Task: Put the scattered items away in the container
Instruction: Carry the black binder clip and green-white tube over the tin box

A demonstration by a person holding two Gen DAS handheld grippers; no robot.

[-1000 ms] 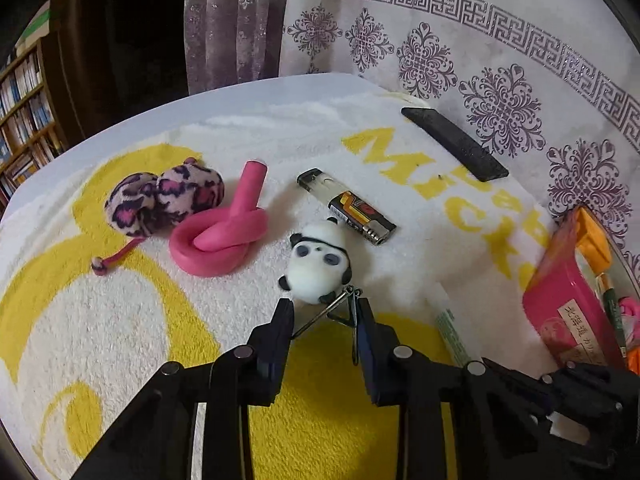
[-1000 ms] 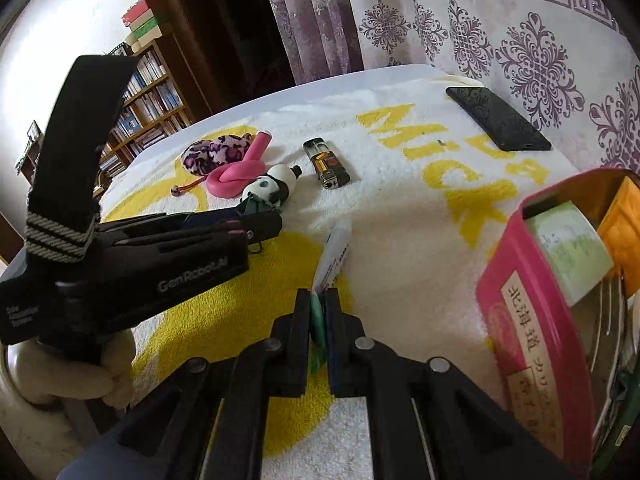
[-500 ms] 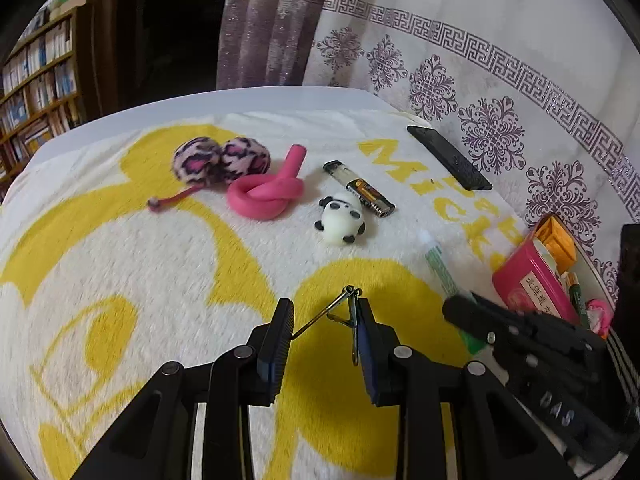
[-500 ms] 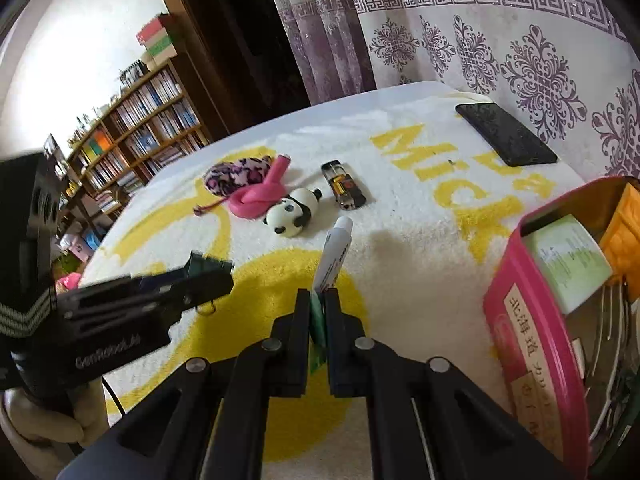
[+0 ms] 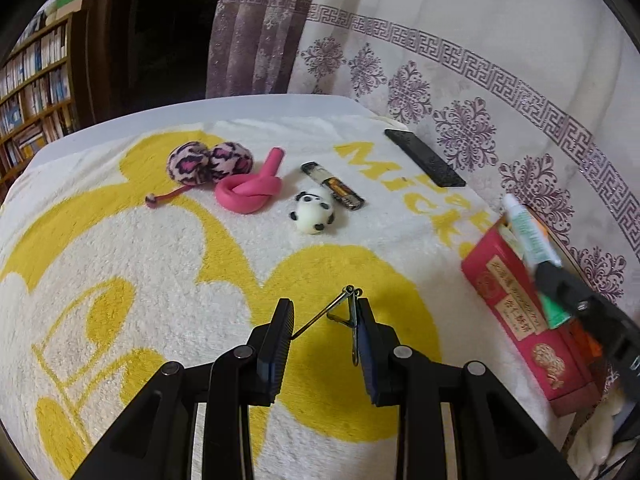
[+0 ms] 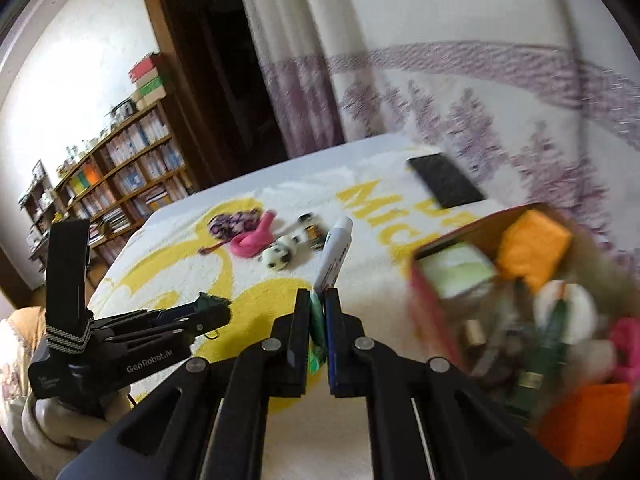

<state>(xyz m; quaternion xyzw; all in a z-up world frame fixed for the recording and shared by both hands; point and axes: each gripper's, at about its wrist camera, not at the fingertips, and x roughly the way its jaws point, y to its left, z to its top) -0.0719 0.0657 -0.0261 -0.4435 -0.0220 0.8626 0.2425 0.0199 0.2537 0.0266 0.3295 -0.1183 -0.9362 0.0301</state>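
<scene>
Left wrist view: your left gripper (image 5: 323, 322) stayed clamped on the wire clip (image 5: 340, 312), above the yellow towel (image 5: 120, 248). The tube (image 5: 528, 232) had moved from the towel to over the pink container (image 5: 516, 312).

Right wrist view: your right gripper (image 6: 319, 322) kept pinching the tube's (image 6: 334, 254) green end; the container (image 6: 500, 300) had swung closer, blurred.

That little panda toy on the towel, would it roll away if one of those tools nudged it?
The panda looks rounded and lies on its side, so it may rock or roll slightly. The fluffy towel would probably stop it soon. It looks soft and likely light, so it might squash when pinched.
</scene>
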